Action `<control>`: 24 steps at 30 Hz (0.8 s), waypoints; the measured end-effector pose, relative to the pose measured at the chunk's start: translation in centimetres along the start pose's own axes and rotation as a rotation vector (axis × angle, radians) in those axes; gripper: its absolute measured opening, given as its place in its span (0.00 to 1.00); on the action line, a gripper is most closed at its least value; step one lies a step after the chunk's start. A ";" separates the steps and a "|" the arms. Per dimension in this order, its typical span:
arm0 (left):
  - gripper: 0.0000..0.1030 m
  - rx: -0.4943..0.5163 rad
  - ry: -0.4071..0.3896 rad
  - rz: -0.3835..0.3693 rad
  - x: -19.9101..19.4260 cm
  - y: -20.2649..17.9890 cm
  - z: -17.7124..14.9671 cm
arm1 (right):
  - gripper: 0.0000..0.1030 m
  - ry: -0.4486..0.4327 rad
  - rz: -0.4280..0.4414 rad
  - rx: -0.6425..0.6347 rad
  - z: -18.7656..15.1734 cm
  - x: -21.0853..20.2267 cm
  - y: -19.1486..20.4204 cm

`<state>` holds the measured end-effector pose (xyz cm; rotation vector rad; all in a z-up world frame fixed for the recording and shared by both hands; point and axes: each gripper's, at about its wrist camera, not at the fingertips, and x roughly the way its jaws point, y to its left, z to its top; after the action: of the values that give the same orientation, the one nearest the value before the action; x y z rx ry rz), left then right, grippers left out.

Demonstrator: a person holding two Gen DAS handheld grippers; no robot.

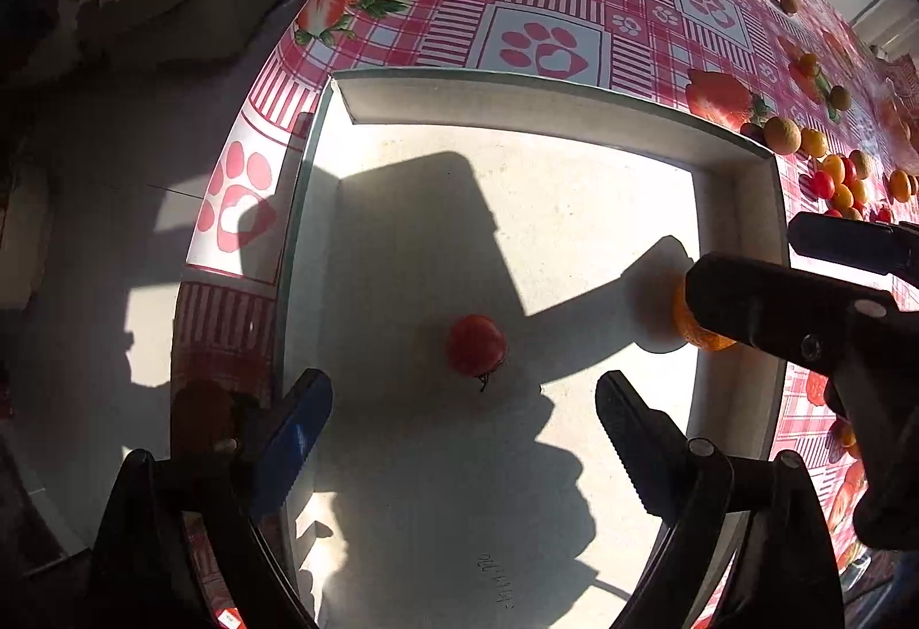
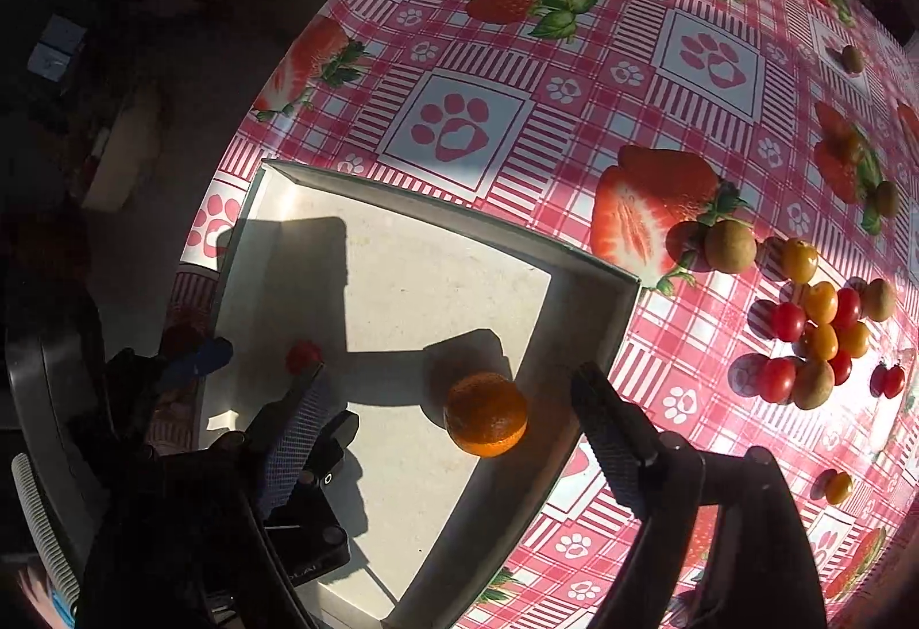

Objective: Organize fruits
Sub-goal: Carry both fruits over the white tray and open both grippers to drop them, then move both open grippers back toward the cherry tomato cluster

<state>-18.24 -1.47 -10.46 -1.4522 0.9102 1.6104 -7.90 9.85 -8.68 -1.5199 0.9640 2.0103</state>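
A shallow white tray (image 1: 551,103) (image 2: 597,336) sits at the near corner of the table. A red tomato (image 1: 477,344) (image 2: 303,355) lies on its floor. An orange (image 2: 486,413) (image 1: 698,327) rests in the tray near its right wall. My left gripper (image 1: 465,428) is open above the tray, just short of the tomato. My right gripper (image 2: 454,416) is open with its fingers either side of the orange, not touching it. In the left wrist view the right gripper's fingers (image 1: 764,301) partly hide the orange.
A pile of small red, orange and brown fruits (image 2: 821,336) (image 1: 833,169) lies on the strawberry-print tablecloth (image 2: 517,72) right of the tray. Single fruits (image 2: 852,58) lie farther back. The table edge drops off to the left of the tray.
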 end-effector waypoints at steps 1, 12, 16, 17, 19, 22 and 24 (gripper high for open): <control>0.91 0.009 -0.001 0.003 -0.5 -0.1 -0.4 | 0.85 0.003 0.001 0.014 -0.2 -0.3 -0.5; 0.91 0.135 -0.003 -0.035 -3.0 -6.9 -1.6 | 0.85 0.048 -0.087 0.230 -9.0 -3.2 -9.9; 0.91 0.196 -0.017 -0.062 -4.3 -10.6 -1.4 | 0.85 0.063 -0.117 0.358 -12.1 -3.6 -13.7; 0.91 0.210 -0.023 -0.068 -4.7 -11.5 -1.4 | 0.85 0.060 -0.117 0.390 -12.8 -3.9 -14.6; 0.91 0.239 -0.033 -0.080 -5.4 -12.7 -0.8 | 0.85 0.054 -0.123 0.434 -14.0 -4.5 -16.2; 0.91 0.272 -0.037 -0.094 -5.7 -14.6 -0.5 | 0.85 0.045 -0.129 0.475 -15.3 -5.2 -18.1; 0.91 0.289 -0.035 -0.100 -5.5 -16.1 0.0 | 0.85 0.040 -0.132 0.496 -16.1 -5.7 -19.3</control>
<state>-3.59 5.30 -5.18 -1.2451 0.9885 1.3640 17.74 10.90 -10.84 -1.3088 1.2310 1.5062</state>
